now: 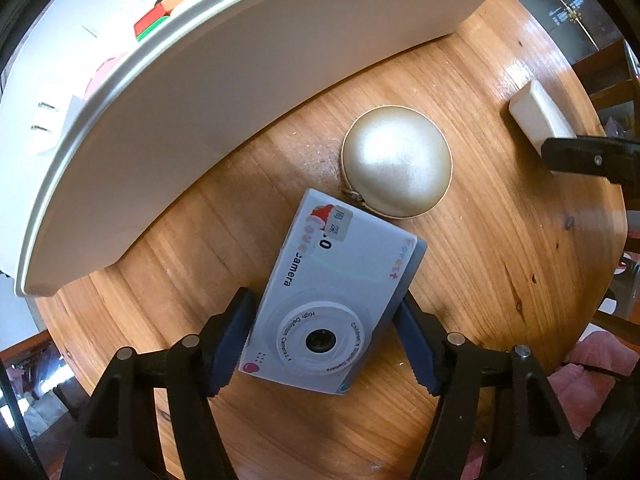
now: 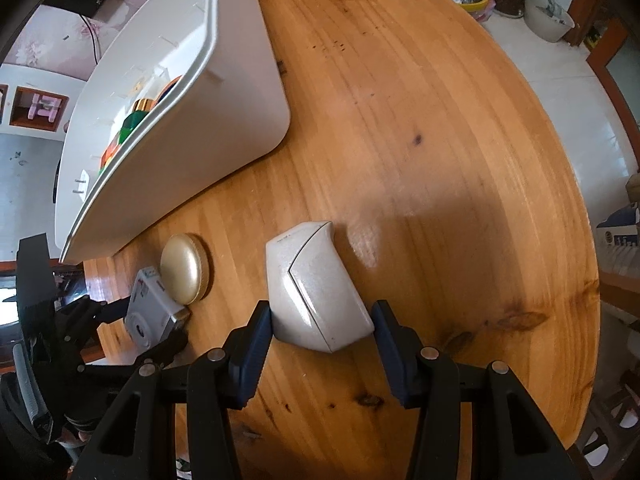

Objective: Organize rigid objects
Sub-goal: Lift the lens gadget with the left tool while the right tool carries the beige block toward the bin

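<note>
- Clearly we have two stiff things in hand, both lying on the round wooden table (image 2: 420, 120) on the near side of the white organizer bin (image 1: 224, 80).
- Our left gripper (image 1: 324, 340) straddles the toy camera (image 1: 332, 292); its jaws sit against the two short ends, though we cannot tell whether they press yet. No earlier view lets us say more.
- We judge that camera a light, hollow plastic box with a smooth, slippery shell; taking it by the flat ends, clear of the lens, looks safest.
- Our right gripper (image 2: 322, 346) pinches the white case (image 2: 316, 292) across its near end. Its glossy, rounded sides may slide in the pads, so we would lift gently.
- Between the two, touching the camera's far corner, lies a pearly round compact (image 1: 398, 162).
- The bin already holds coloured items behind its wall.
- The varnished tabletop is shiny and otherwise bare; beyond its edge we see pale floor tiles and a basin (image 2: 548, 16).
</note>
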Tool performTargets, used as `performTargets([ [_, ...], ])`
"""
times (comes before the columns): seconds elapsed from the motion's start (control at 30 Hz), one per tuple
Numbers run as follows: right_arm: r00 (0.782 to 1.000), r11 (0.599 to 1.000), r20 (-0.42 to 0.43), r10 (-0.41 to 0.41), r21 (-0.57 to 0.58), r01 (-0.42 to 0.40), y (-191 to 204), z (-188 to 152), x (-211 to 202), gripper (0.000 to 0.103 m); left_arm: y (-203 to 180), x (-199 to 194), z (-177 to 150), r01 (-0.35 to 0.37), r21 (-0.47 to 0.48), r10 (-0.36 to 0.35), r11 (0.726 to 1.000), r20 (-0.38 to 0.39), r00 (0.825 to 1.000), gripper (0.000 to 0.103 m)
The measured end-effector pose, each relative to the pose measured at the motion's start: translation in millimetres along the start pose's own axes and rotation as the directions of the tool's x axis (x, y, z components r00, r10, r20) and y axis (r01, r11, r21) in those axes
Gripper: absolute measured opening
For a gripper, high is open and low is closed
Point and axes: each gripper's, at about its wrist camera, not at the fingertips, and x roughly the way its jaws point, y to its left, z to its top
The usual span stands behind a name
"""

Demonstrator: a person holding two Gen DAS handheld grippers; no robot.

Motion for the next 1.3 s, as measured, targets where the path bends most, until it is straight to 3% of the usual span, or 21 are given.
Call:
performTargets([
  [0.23, 1.0, 0.999, -0.003, 0.021, -0.029, -0.021, 13, -3, -3, 0.051, 18, -3, -27, 0.071, -0.085, -0.068, 0.994, 0.037, 0.997, 0.069],
  [0.37, 0.999, 0.998, -0.024, 0.025, -0.051, -0.027, 23, -6, -1, 0.05, 29, -6, -47, 0.167, -0.132, -0.158, 0.977, 0.073, 0.985, 0.068],
  [0.47, 0.999, 0.996, -0.037, 0.035, -0.081, -0.038, 34, -8, 1, 0.05, 38, -8, -64, 0.201, -0.184, -0.184, 0.962, 0.108, 0.977, 0.067],
  [0.83, 0.997, 0.974, -0.037, 0.074, -0.211, -0.08, 84, -17, 6, 0.05, 89, -30, -131, 0.348, -0.393, -0.247, 0.851, 0.285, 0.926, 0.06],
  [1.03, 0.993, 0.947, -0.022, 0.114, -0.301, -0.115, 113, -27, 5, 0.05, 115, -40, -165, 0.382, -0.432, -0.253, 0.817, 0.327, 0.91, 0.06],
  [1.13, 0.991, 0.929, 0.009, 0.133, -0.35, -0.121, 126, -33, -2, 0.05, 118, -58, -182, 0.417, -0.448, -0.262, 0.791, 0.367, 0.893, 0.06],
  [1.3, 0.983, 0.899, 0.065, 0.173, -0.418, -0.131, 147, -42, -12, 0.05, 135, -80, -202, 0.447, -0.451, -0.254, 0.773, 0.426, 0.868, 0.06],
])
